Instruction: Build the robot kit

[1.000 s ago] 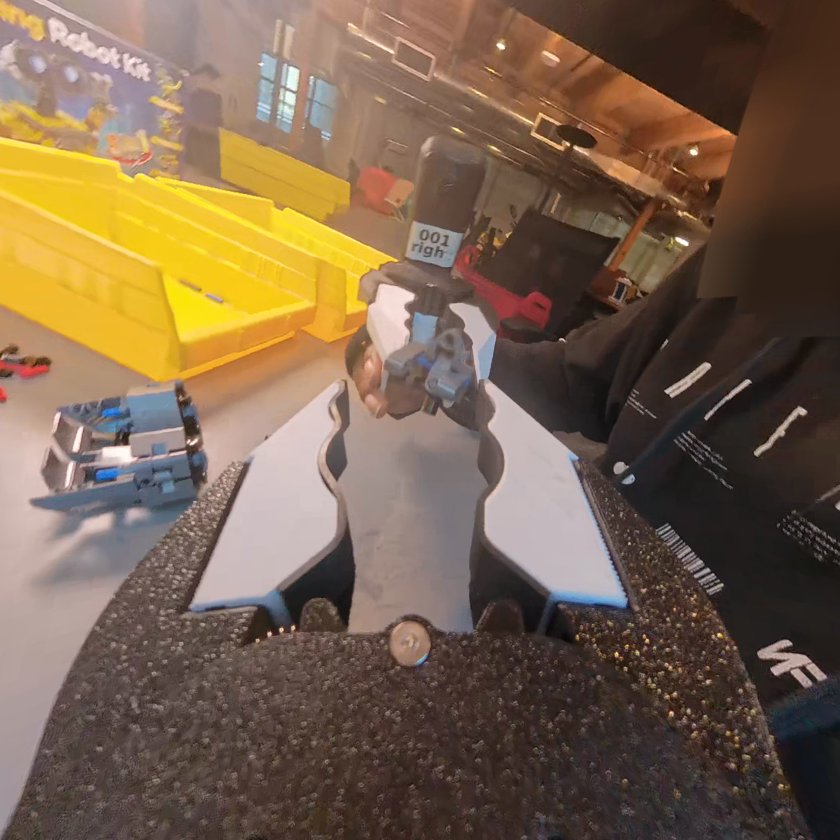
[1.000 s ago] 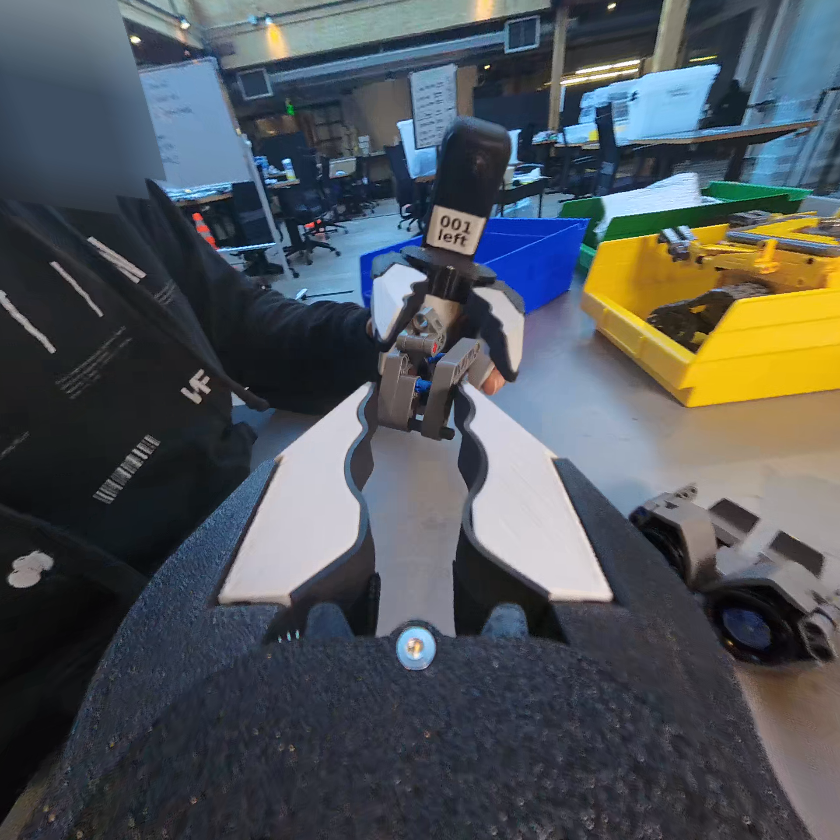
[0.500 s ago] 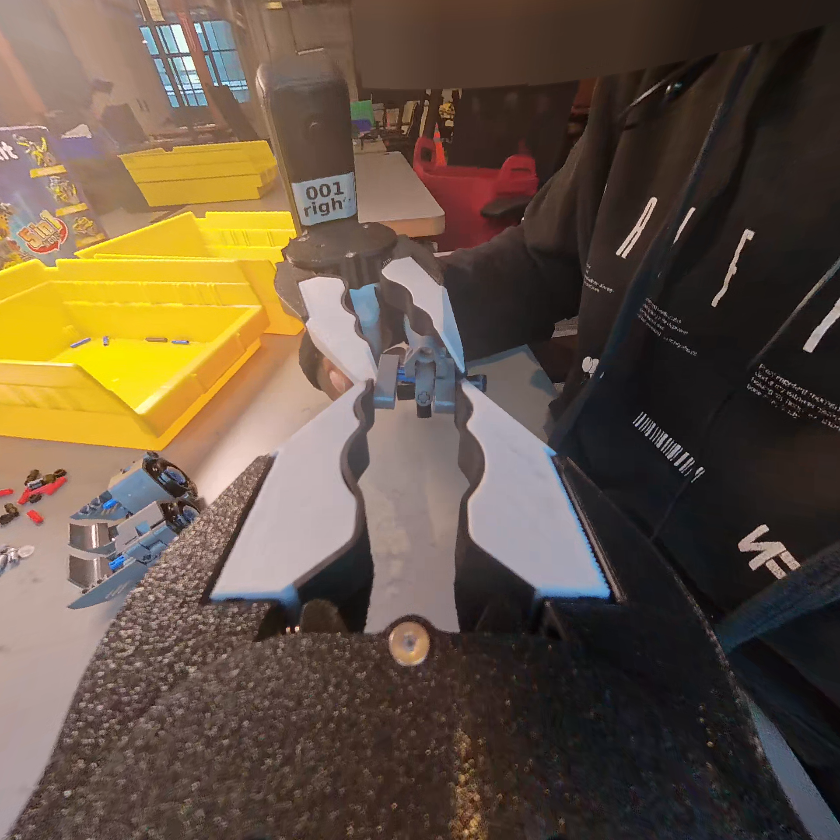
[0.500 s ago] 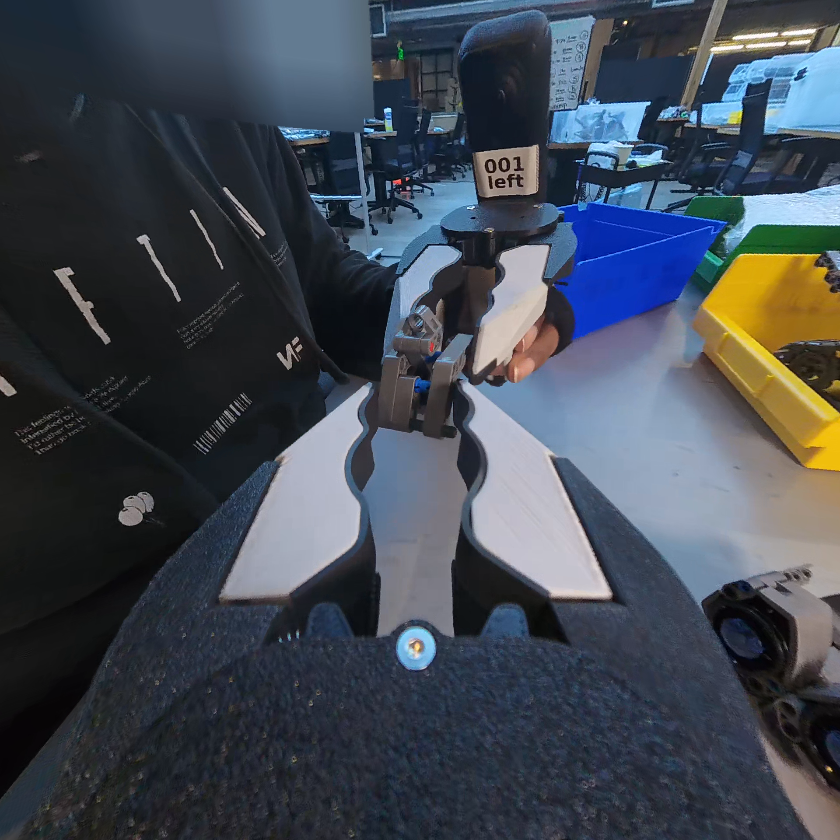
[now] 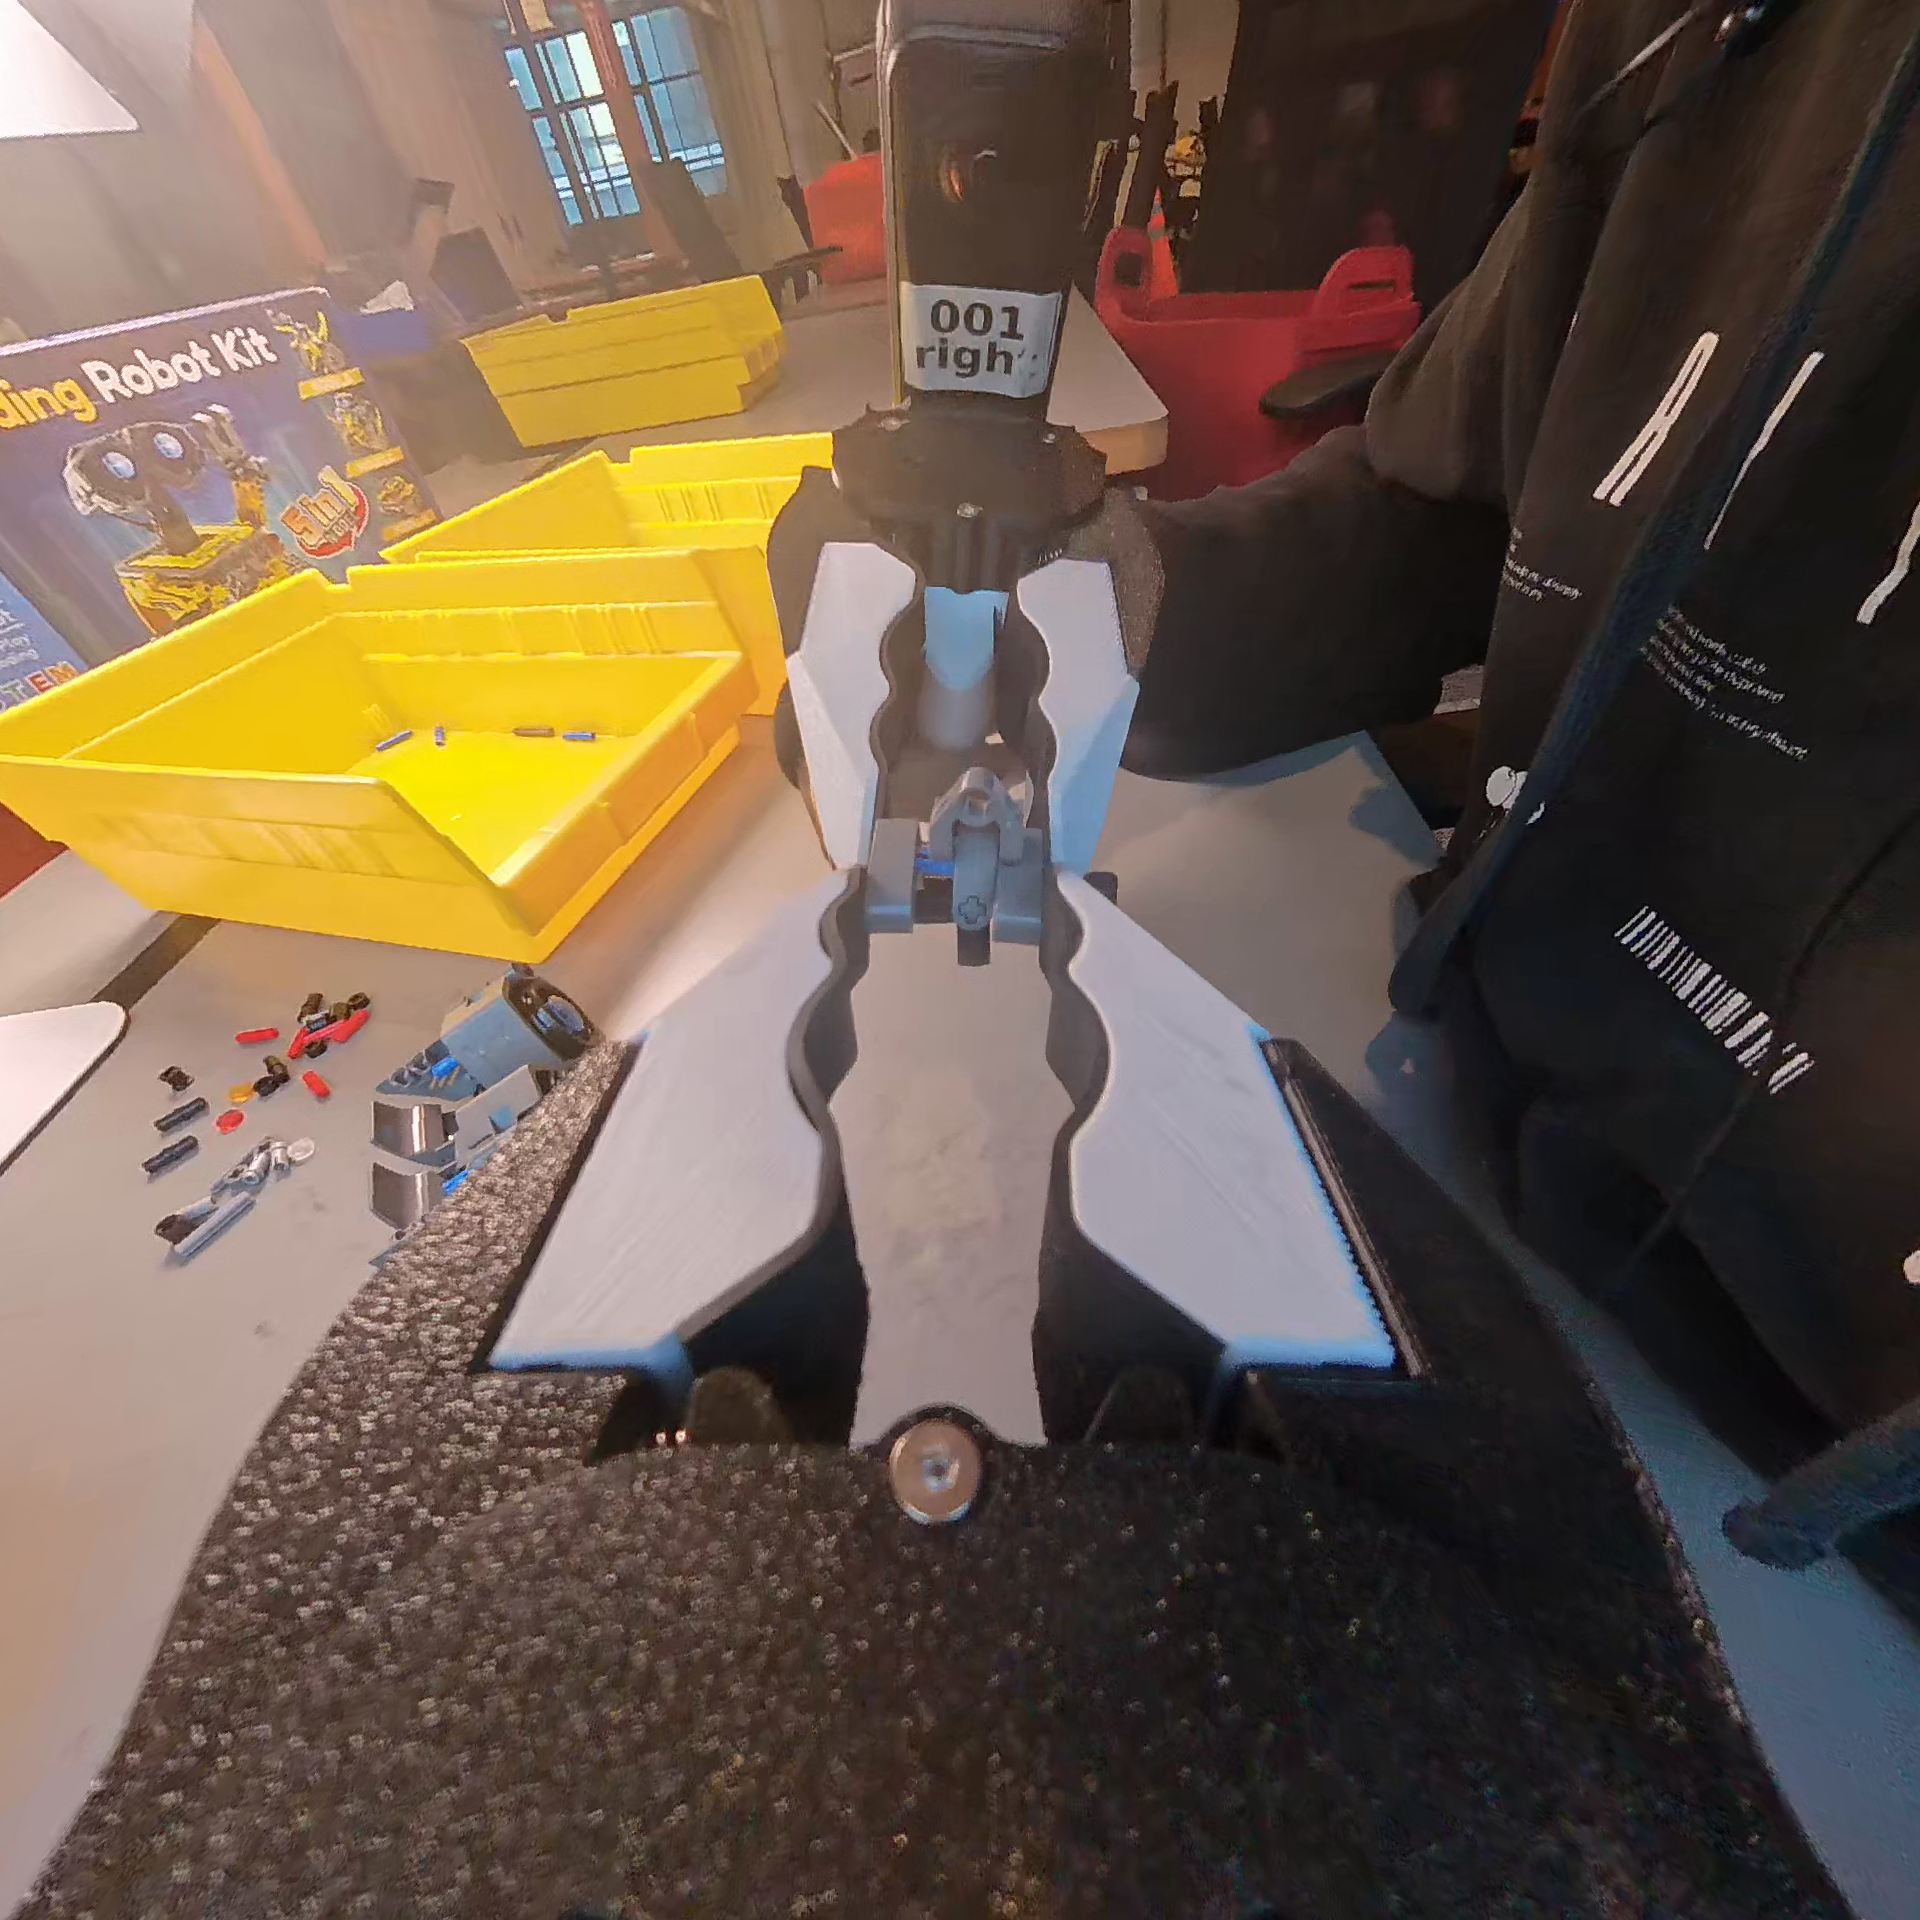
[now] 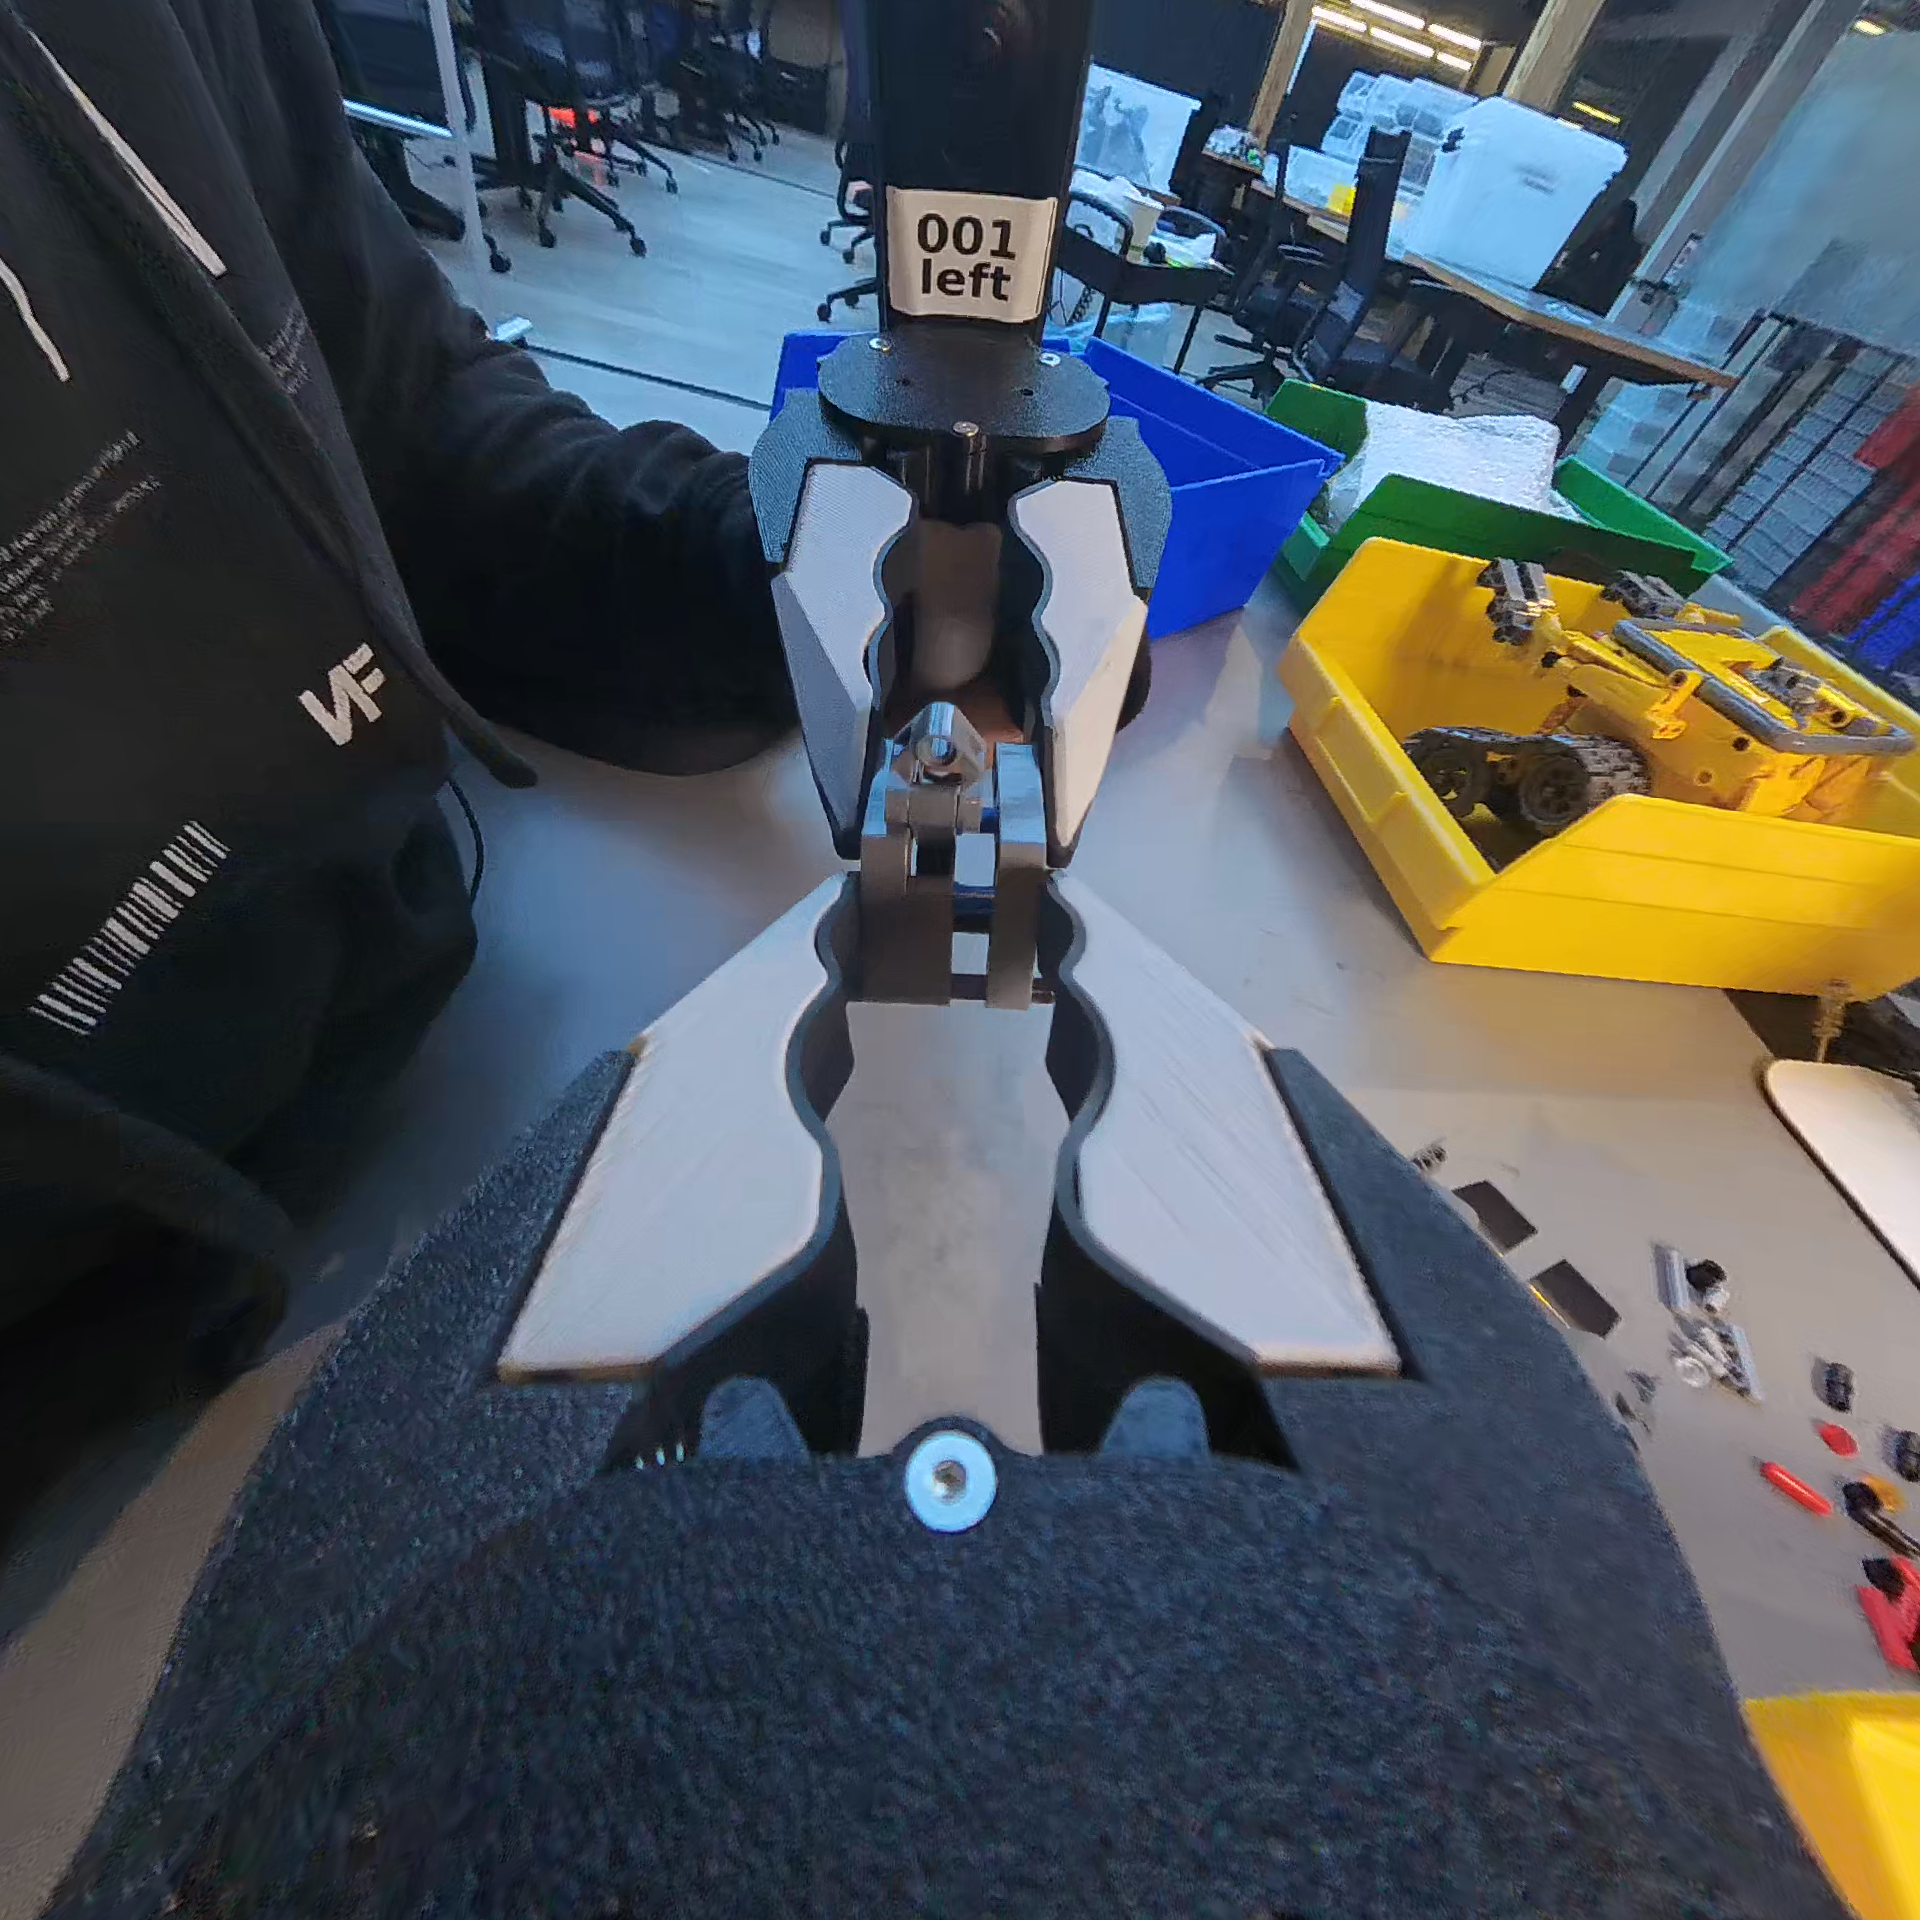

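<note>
Both grippers are closed on one small grey brick part, held between them above the table. The left gripper (image 5: 951, 904) is clamped on one end of the part (image 5: 961, 883); the right gripper (image 6: 951, 914) is pinched on the other end. For a clean job, both grips are best kept firm and square, tips aligned. The joint itself is hidden between the tips. A grey model (image 5: 468, 1091) is half cut off; loose bits (image 5: 249, 1091) are too small to identify.

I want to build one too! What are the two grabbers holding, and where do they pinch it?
Both pinch one small grey brick assembly: the left gripper by its near end, the right gripper by the opposite end.
</note>
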`<state>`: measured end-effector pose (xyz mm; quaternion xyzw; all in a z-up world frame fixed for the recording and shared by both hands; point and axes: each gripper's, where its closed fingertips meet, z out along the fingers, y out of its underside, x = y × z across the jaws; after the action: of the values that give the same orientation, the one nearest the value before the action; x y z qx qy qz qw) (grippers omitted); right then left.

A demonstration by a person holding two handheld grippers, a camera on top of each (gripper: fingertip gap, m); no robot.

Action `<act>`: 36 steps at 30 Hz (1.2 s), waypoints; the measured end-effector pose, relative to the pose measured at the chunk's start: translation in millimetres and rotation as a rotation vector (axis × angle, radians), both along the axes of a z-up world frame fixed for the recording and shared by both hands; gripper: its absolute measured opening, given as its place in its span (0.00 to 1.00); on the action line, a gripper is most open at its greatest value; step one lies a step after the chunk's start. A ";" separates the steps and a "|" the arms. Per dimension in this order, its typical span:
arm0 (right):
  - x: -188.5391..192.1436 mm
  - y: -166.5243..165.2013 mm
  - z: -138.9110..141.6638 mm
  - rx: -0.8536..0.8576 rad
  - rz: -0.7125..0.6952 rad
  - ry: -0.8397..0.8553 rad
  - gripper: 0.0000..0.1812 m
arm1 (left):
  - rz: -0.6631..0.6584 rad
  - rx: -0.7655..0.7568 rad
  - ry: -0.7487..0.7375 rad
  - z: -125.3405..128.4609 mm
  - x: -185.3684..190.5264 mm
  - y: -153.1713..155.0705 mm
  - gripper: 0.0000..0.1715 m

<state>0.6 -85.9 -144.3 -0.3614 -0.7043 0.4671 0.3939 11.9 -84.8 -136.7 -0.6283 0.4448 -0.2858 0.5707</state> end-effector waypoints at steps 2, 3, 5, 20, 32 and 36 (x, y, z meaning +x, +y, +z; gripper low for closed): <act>1.1 0.0 -0.6 0.007 0.006 -0.009 0.17 | 0.001 0.005 0.007 -1.1 1.0 -0.1 0.19; 1.2 0.1 -2.1 0.013 0.006 -0.015 0.17 | 0.000 0.005 0.016 -2.7 0.9 -0.1 0.18; 0.6 0.4 -7.8 0.035 0.001 -0.033 0.16 | -0.005 -0.007 0.044 -8.7 0.1 -0.2 0.19; -2.5 -2.8 -24.0 0.007 0.026 -0.098 0.16 | -0.001 -0.016 0.157 -25.2 -1.4 -1.4 0.19; -2.4 -3.2 -34.1 -0.014 0.031 -0.143 0.17 | -0.008 -0.053 0.144 -34.0 -0.8 -1.5 0.19; -4.5 2.7 -28.7 -0.063 0.010 -0.115 0.18 | 0.002 -0.100 0.079 -28.9 -2.8 3.6 0.19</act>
<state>-3.9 -83.2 -173.0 -0.3962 -0.7127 0.4694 0.3388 9.1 -81.1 -165.5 -0.6673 0.4513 -0.2823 0.5208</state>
